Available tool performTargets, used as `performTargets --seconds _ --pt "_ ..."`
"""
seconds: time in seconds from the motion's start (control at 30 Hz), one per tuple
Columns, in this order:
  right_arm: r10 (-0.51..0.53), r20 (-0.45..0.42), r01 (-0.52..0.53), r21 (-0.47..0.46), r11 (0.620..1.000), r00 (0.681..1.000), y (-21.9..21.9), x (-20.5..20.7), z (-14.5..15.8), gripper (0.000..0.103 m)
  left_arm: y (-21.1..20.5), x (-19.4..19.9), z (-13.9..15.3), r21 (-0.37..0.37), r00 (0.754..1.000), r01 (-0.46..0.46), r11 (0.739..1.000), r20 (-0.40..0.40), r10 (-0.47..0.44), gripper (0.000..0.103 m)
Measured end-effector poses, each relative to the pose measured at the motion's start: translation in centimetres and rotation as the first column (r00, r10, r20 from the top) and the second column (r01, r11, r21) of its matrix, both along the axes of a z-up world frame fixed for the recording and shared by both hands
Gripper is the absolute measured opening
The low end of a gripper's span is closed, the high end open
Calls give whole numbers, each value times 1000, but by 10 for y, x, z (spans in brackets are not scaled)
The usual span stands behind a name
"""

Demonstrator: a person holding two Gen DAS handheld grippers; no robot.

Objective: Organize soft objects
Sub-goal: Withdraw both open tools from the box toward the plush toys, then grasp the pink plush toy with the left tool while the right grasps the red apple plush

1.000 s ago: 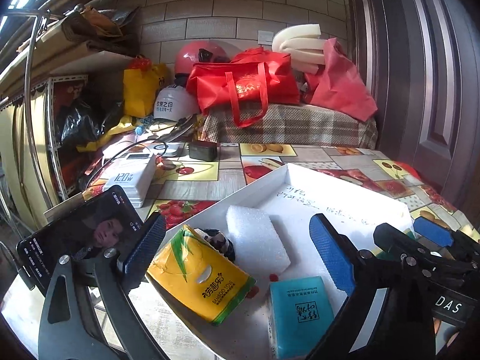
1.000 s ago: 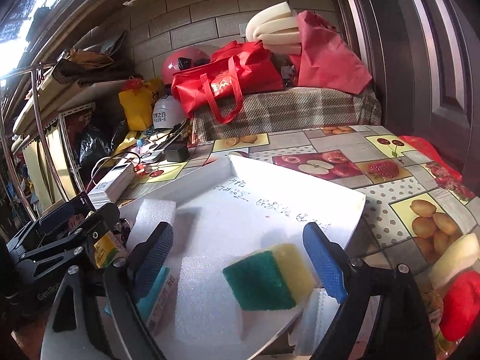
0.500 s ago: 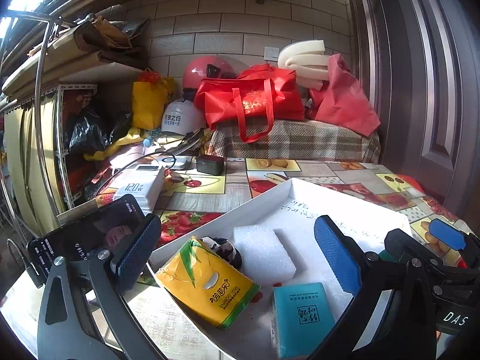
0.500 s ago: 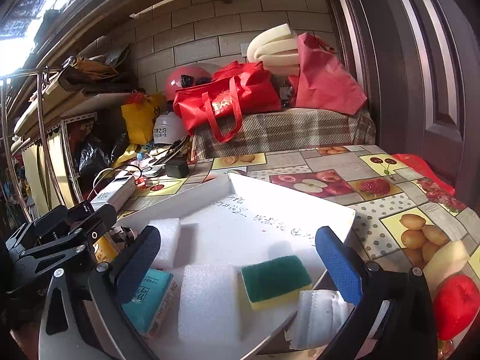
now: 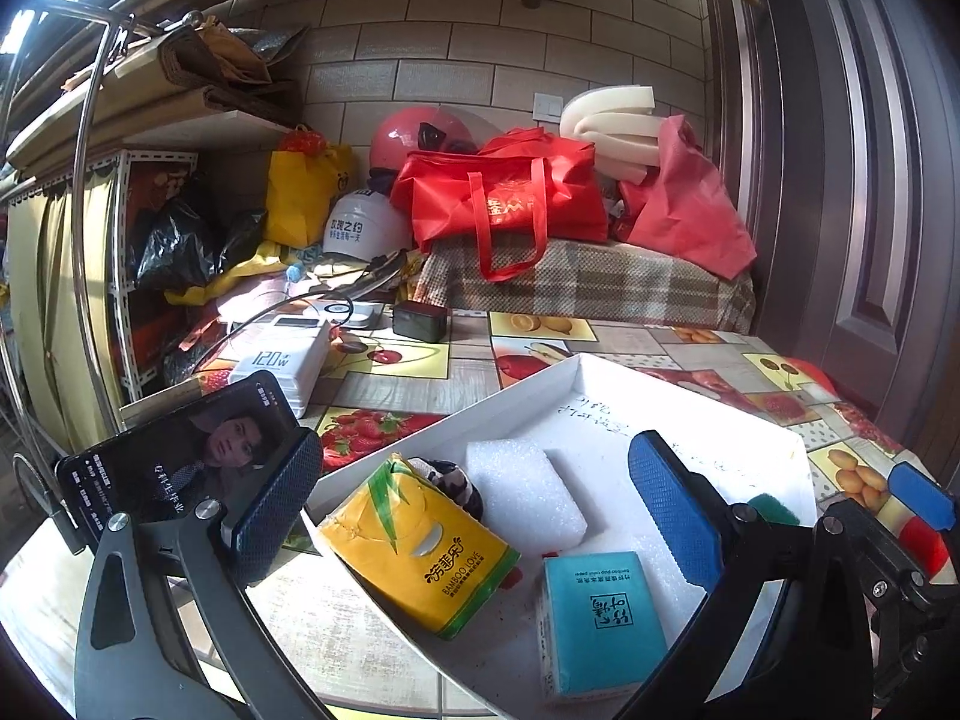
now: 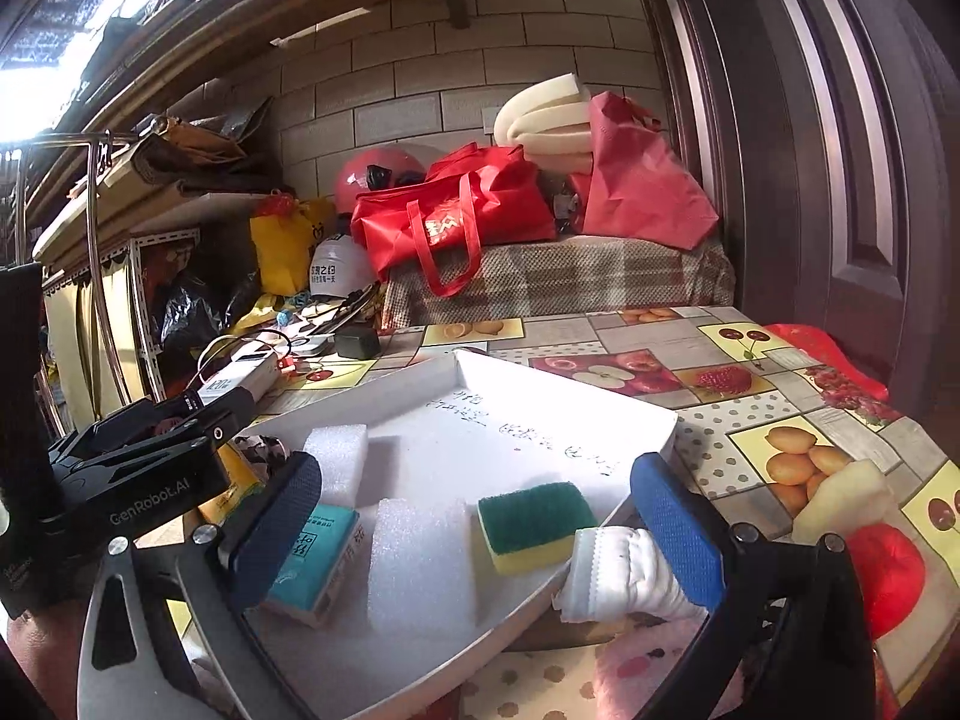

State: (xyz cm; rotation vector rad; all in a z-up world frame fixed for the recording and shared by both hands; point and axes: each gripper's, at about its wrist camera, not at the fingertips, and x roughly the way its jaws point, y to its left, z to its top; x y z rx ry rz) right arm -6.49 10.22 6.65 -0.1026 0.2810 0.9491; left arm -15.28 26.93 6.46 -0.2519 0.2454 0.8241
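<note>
A white tray (image 5: 672,396) (image 6: 540,384) lies on the fruit-patterned table. It holds a yellow tissue pack (image 5: 420,546), a teal tissue pack (image 5: 600,612) (image 6: 312,558), white foam blocks (image 5: 522,492) (image 6: 420,564) (image 6: 336,462), a dark patterned cloth (image 5: 450,477) and a green-yellow sponge (image 6: 531,525). A folded white cloth (image 6: 618,570) lies outside the tray's near right edge. My left gripper (image 5: 474,516) is open above the tray's near left part. My right gripper (image 6: 474,528) is open above the tray's near right part, empty.
A phone (image 5: 180,450) leans at the left beside a white power bank (image 5: 282,360). A black charger (image 5: 420,321) sits further back. Red bags (image 5: 504,198), helmets and foam rolls pile on a plaid bench behind. A door (image 6: 840,150) stands at right. Toy fruit (image 6: 882,564) lies right.
Both grippers have pulled back and risen from the tray, so more of it shows. The sponge stays where it lay in the tray. Both stay open.
</note>
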Motion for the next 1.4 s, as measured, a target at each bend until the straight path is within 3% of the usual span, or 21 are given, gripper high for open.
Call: performTargets --seconds 0.27,0.47,0.57,0.67,0.83,0.93,1.07,1.13,1.23,1.3,1.4 --pt "41 10 -41 1 999 999 -10 -10 0 103 -13 3 1 51 999 17 999 -29 -16 103" --pt "80 18 -82 83 993 997 -38 -19 5 103 -16 4 1 42 1000 17 999 -21 -16 103" --pt "18 34 -22 135 991 999 -63 -14 12 103 -20 5 1 49 999 42 998 -29 -41 103" --pt "-24 -18 27 193 981 1000 -97 8 19 103 -32 8 2 74 994 101 992 -47 -98 103" --pt "-176 -47 181 138 974 983 -150 57 16 103 -56 10 2 51 974 223 974 -49 -220 103" --pt "-186 -107 194 72 978 977 -175 85 8 103 -82 19 1 6 921 385 923 -64 -384 103" --pt "-156 -247 158 -9 987 956 -190 118 -4 103 -133 49 -2 -29 797 581 814 -181 -576 102" --pt "-148 -287 145 -30 989 946 -191 126 -8 103 -155 66 -6 -55 739 634 772 -252 -625 102" --pt "-114 -314 94 -79 992 943 -181 131 -14 101 -173 94 -15 -93 704 629 772 -354 -616 102" --pt "-85 -309 49 -123 991 947 -169 130 -17 91 -172 108 -19 -136 696 619 774 -362 -620 97" --pt "-82 -317 21 -193 981 945 -152 137 -24 80 -169 119 -23 -184 692 607 773 -354 -629 96"
